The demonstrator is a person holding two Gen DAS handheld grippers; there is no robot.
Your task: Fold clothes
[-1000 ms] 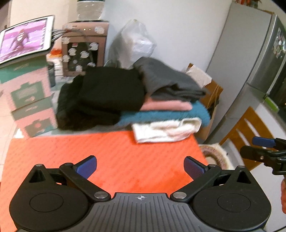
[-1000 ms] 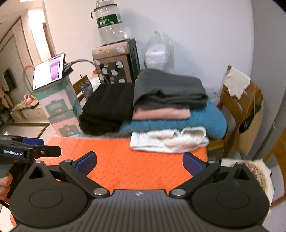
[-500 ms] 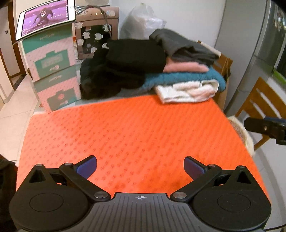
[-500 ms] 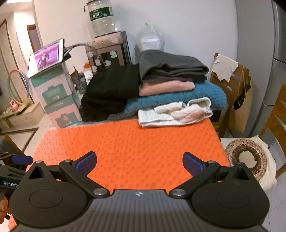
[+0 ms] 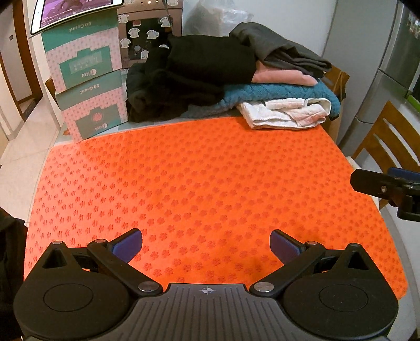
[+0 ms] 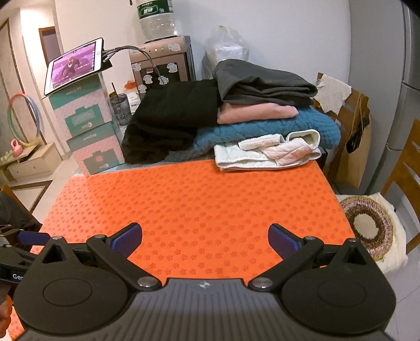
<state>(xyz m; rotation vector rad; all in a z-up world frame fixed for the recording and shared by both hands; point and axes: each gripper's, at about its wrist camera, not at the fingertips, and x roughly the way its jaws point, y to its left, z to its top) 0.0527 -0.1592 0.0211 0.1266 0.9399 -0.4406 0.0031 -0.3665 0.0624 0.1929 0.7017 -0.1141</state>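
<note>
Both tools, left (image 5: 206, 242) and right (image 6: 204, 237), released, have withdrawn from the clothes pile (image 6: 236, 115).

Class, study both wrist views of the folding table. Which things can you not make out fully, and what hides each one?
- Folded teal knitted blanket: right wrist view, its top lies under the pink and grey garments.
- Tablet with purple screen: left wrist view, cut by the top edge.
- Right claw: left wrist view, cut by the right edge.
- Clear drinking cup: right wrist view, contents too small to tell.
</note>
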